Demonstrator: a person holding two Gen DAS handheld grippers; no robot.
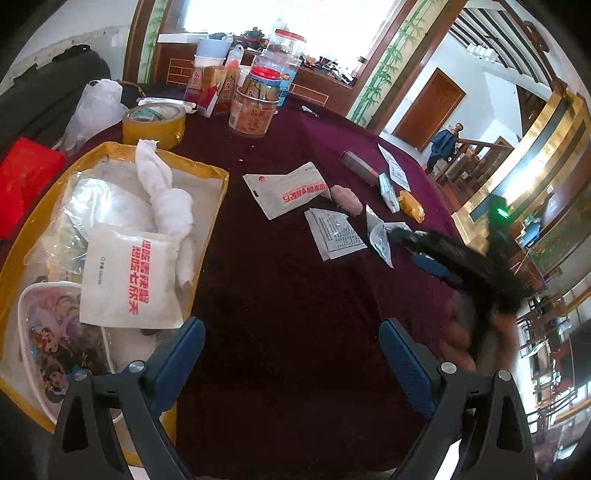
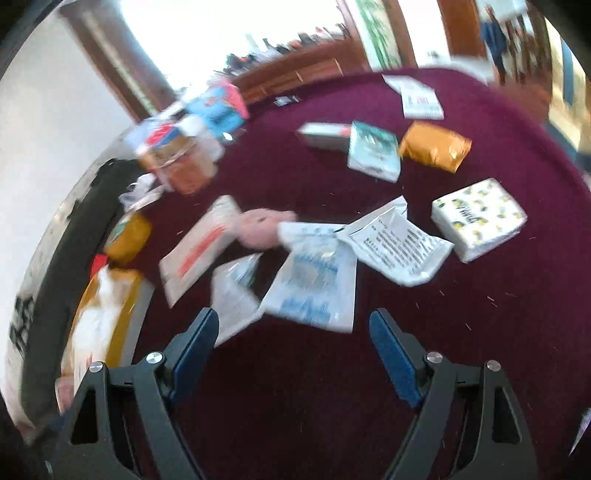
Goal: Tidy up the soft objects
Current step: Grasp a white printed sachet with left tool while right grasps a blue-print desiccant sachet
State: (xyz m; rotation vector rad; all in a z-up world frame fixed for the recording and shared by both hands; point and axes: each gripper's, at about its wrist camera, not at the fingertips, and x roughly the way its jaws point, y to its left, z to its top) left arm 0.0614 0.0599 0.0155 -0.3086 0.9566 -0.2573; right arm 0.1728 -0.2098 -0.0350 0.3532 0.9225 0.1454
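- A table (image 1: 295, 295) under a dark red cloth fills the foreground.
- Behind it a bright window (image 1: 295, 22) in a dark wood frame, overexposed.
- A low wooden cabinet (image 1: 314, 88) runs below the window.
- White walls; a brown door (image 1: 428, 107) on the right.
- A wooden stair railing (image 1: 476, 155) beyond the door.
- Bamboo-painted panels (image 1: 384, 74) flank the window.

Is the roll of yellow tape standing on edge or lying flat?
Lying flat: the yellow tape roll rests on its side face behind the tray, hole upward.
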